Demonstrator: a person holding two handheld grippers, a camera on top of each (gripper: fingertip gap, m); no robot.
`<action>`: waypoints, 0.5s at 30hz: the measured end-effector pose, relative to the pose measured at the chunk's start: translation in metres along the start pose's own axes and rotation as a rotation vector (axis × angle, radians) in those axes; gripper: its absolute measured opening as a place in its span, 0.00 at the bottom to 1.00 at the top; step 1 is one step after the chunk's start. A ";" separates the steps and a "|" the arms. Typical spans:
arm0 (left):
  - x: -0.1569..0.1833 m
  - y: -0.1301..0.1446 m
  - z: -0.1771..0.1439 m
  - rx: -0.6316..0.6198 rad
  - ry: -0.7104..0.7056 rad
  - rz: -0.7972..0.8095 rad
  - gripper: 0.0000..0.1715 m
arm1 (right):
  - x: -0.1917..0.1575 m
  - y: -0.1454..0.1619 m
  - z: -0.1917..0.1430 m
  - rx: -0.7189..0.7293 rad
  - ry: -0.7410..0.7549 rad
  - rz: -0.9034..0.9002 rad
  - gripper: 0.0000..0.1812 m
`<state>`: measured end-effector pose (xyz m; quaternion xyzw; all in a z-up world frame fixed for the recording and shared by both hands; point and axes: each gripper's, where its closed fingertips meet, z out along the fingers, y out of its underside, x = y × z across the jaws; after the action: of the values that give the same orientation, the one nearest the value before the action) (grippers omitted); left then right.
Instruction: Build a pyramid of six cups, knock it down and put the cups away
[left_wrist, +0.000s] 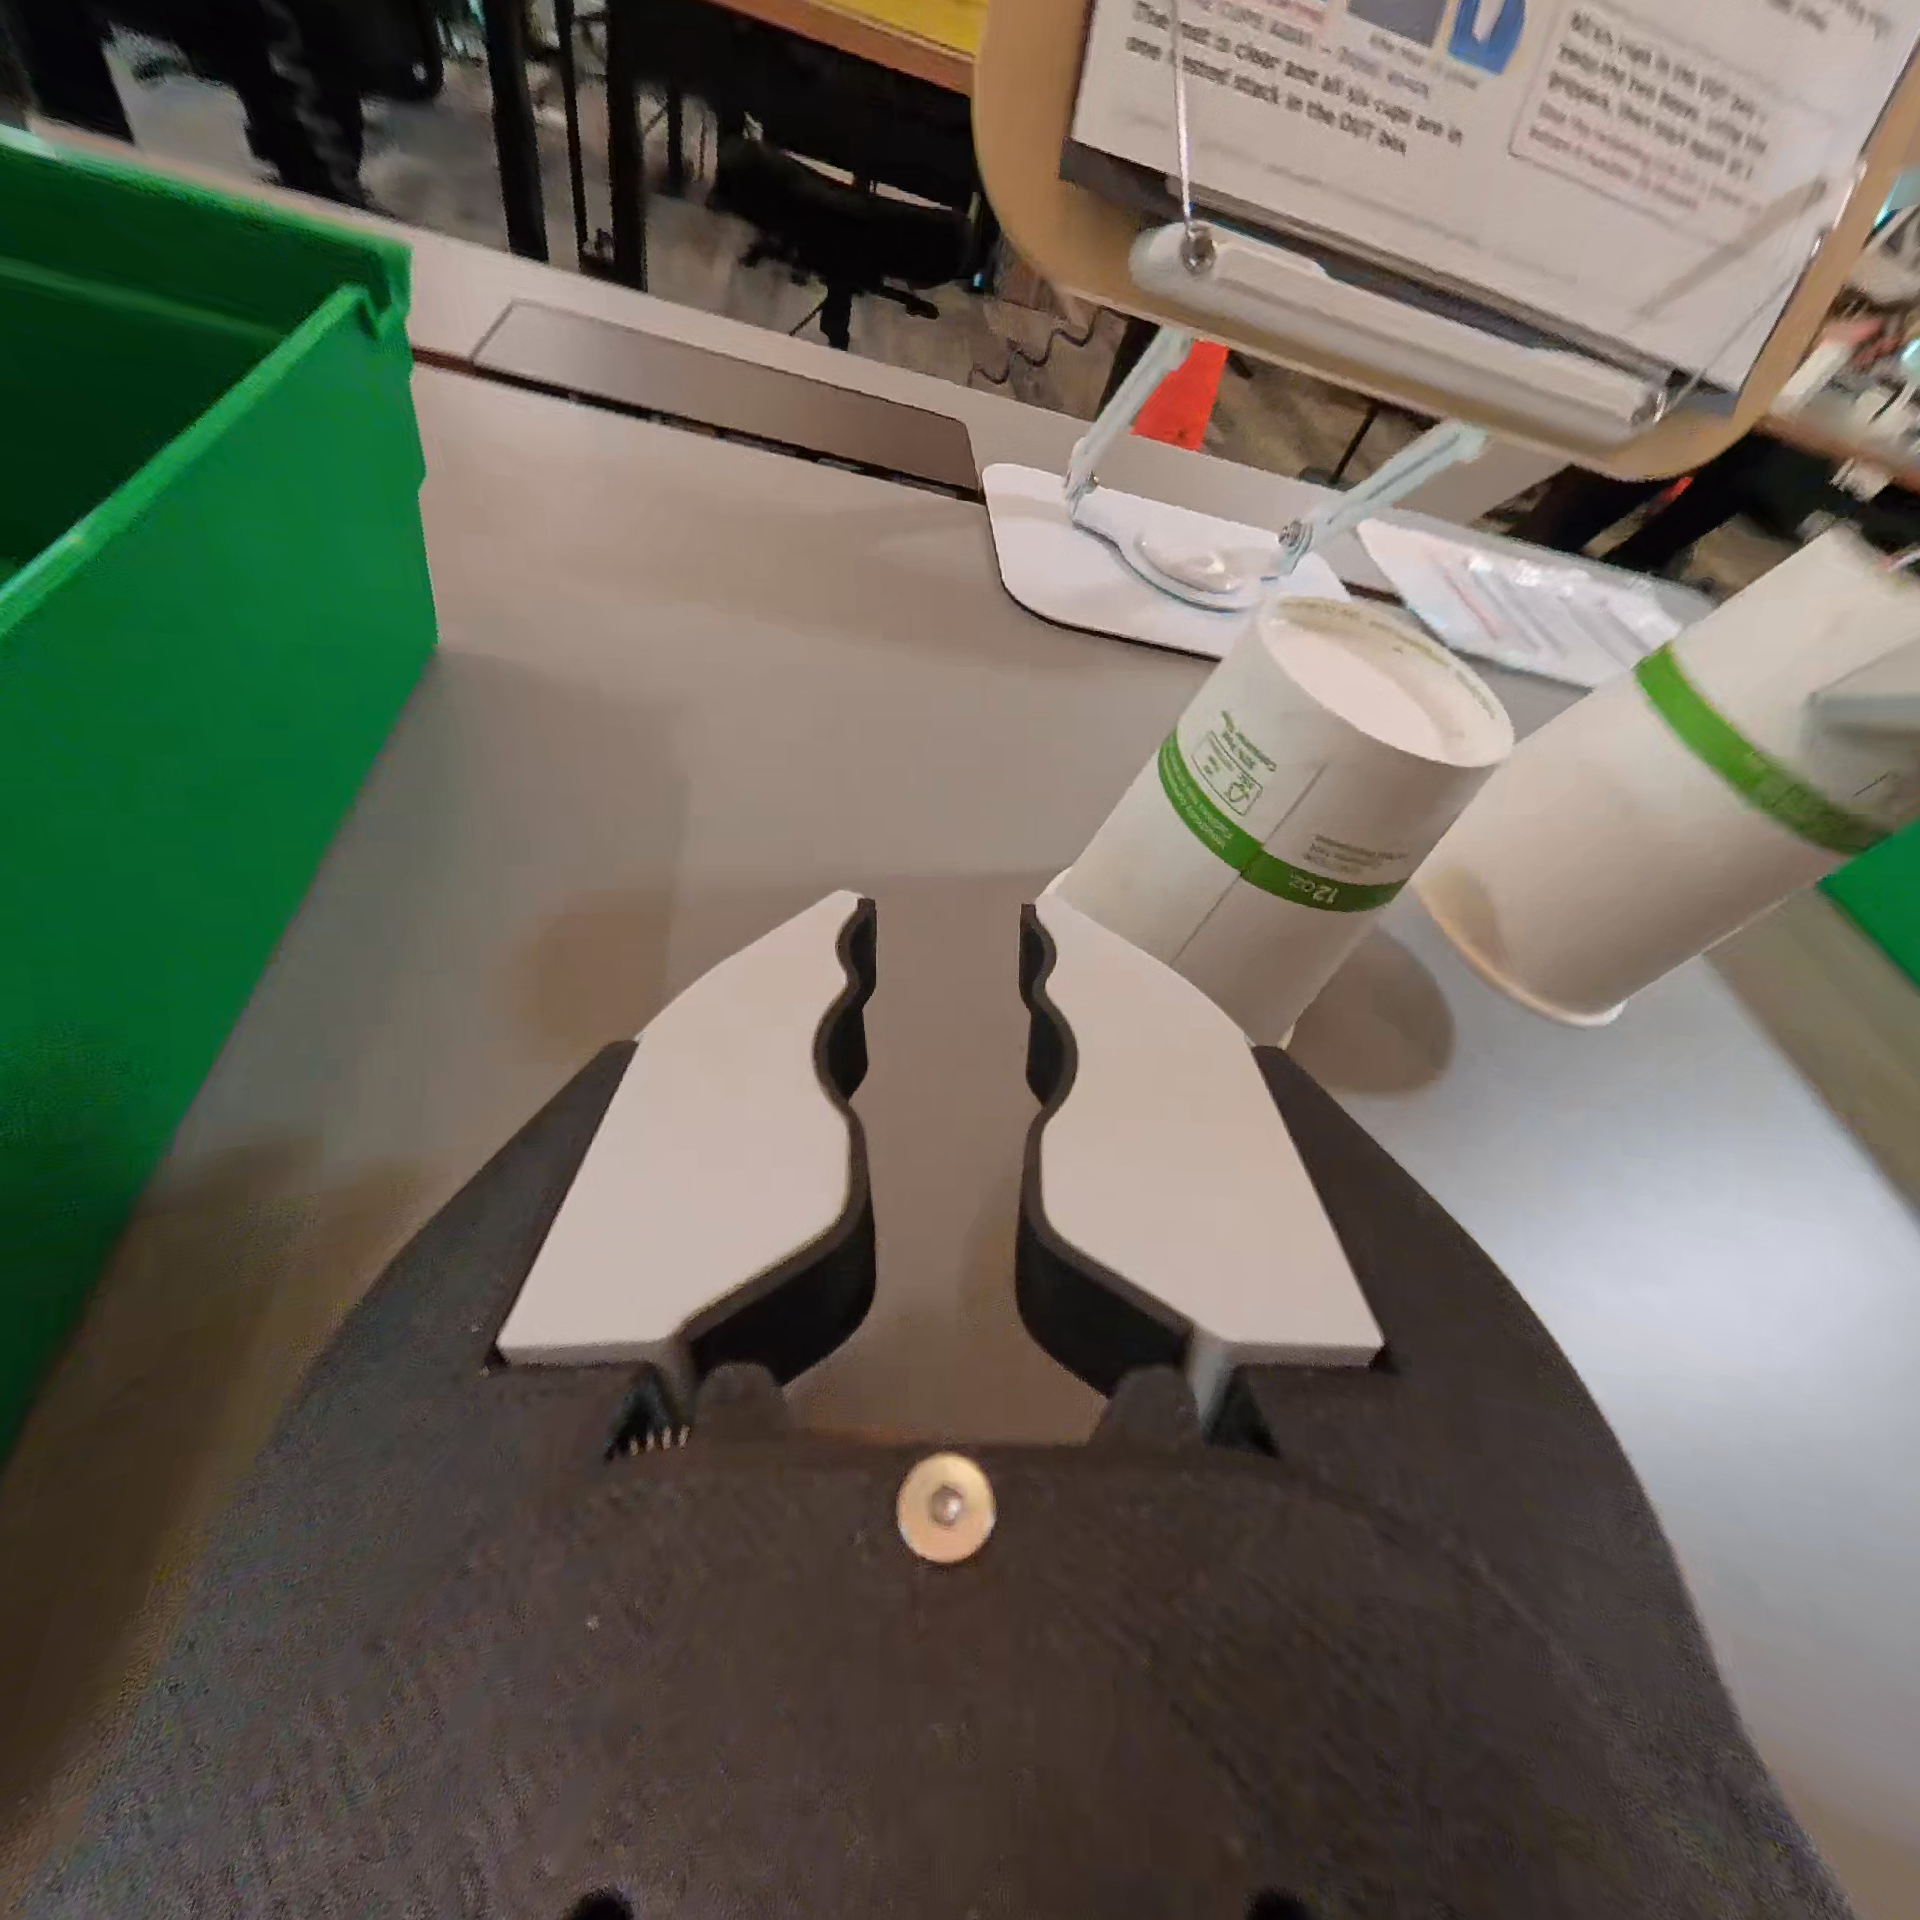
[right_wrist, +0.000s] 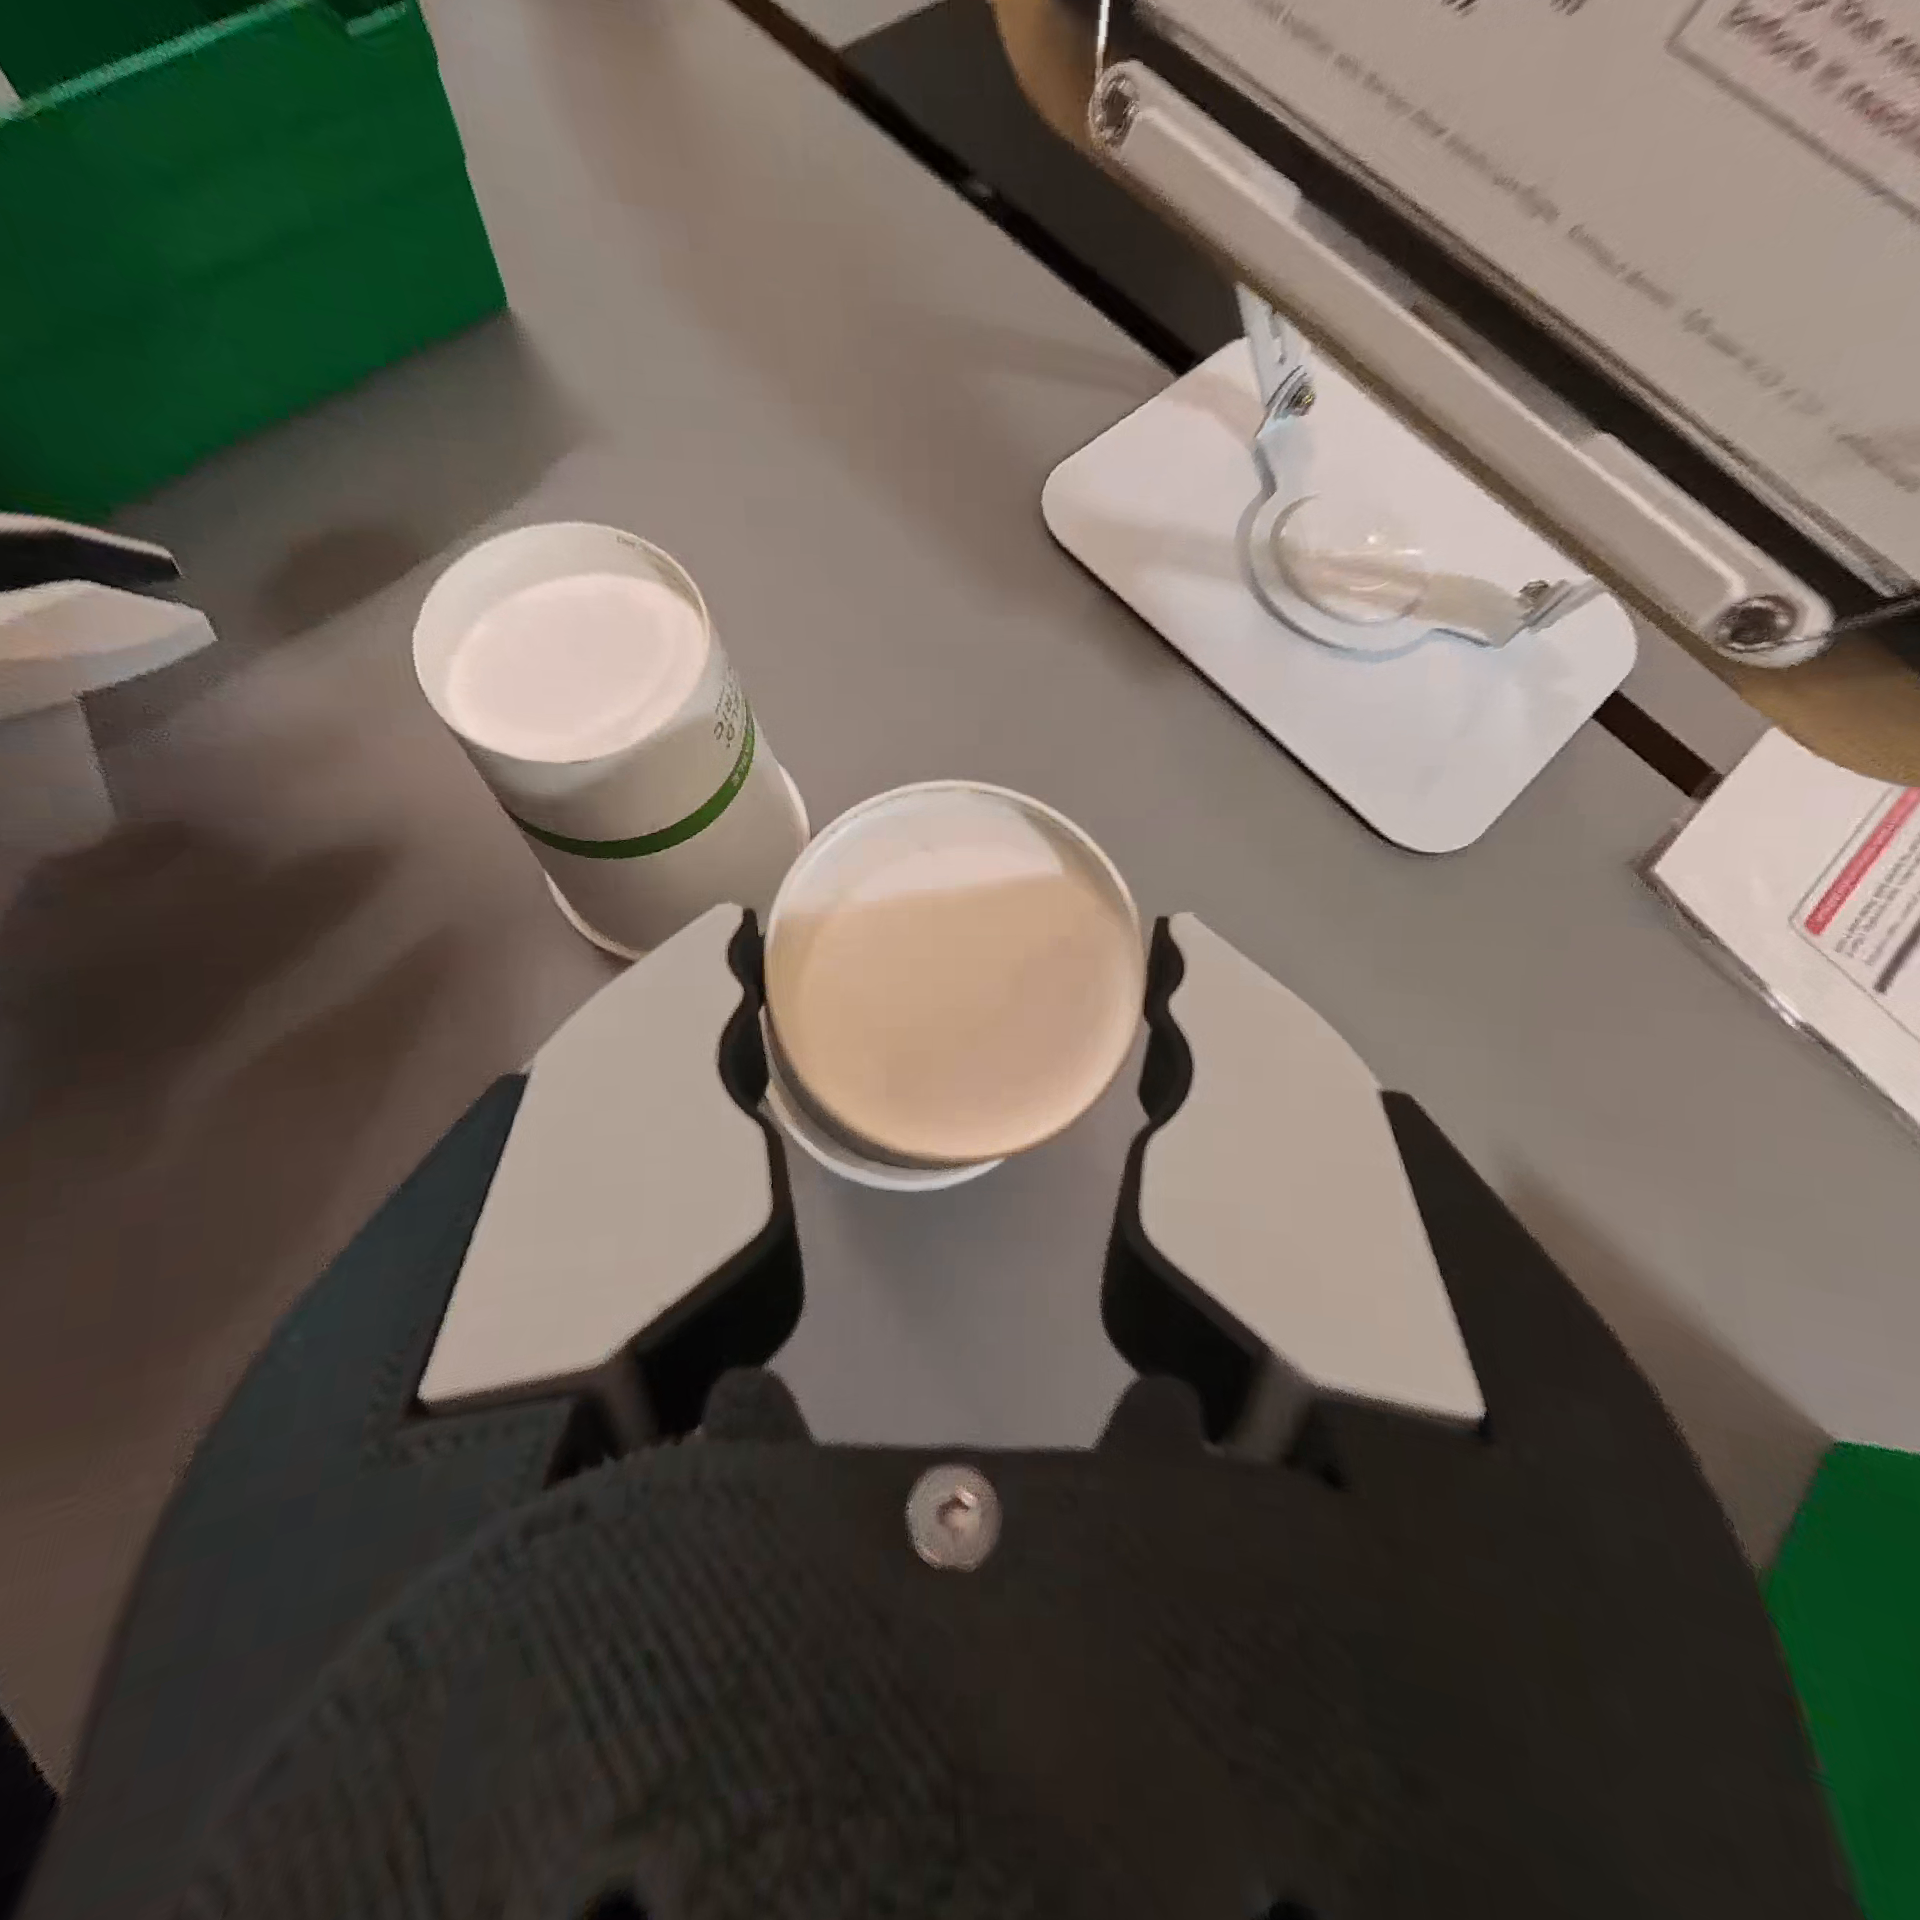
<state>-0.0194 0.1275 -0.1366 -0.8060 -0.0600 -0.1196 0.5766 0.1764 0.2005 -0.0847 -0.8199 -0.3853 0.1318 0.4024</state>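
Right gripper hugging upside-down cup, jaws probably clamped, hard to tell. Left gripper parted, empty, beside second cup. Squeeze gently, paper crushes easily.

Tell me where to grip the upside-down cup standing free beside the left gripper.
Grip the free upside-down cup across its side wall near the green band, fingers straddling it from above. It stands rim-down, its narrow closed base up; the held cup crowds its right.

Soft overhead light, faint shadows, motion blur, fisheye-warped edges.
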 end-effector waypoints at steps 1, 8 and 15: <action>-0.002 0.000 0.000 -0.004 0.013 -0.038 0.16 | -0.001 0.000 0.004 -0.025 0.002 -0.015 0.40; -0.011 0.006 0.013 -0.060 0.039 -0.049 0.16 | -0.014 0.023 0.025 -0.103 -0.030 -0.110 0.40; -0.006 0.013 0.024 -0.105 0.068 -0.021 0.16 | -0.020 0.020 0.029 -0.090 -0.087 -0.089 0.40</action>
<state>-0.0195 0.1466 -0.1580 -0.8299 -0.0426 -0.1563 0.5339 0.1585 0.1945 -0.1206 -0.8127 -0.4441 0.1318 0.3534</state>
